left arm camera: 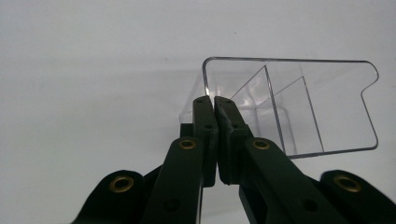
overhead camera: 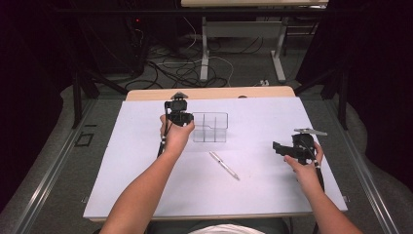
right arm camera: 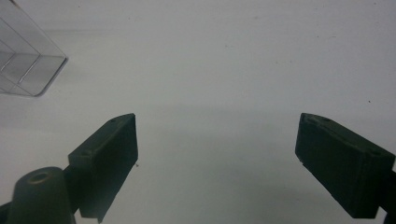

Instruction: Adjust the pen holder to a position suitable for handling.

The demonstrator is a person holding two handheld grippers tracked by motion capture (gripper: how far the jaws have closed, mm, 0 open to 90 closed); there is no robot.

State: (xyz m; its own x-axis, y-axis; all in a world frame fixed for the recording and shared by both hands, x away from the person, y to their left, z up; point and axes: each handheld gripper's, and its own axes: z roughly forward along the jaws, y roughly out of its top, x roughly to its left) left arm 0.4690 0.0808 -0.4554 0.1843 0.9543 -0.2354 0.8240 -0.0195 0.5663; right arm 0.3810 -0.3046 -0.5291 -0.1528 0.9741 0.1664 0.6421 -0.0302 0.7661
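A clear plastic box with inner dividers stands on the white table top, toward the back. My left gripper is at the box's left end. In the left gripper view it is shut on the left wall of the box. A silver pen lies slantwise on the table in front of the box. My right gripper hovers at the right side, jaws pointing left, well apart from the pen. In the right gripper view it is open with nothing between its jaws, and a corner of the box shows at upper left.
The table's wooden back edge lies just behind the box. Beyond it are cables on the floor and another table's legs. Dark frame posts stand at both sides.
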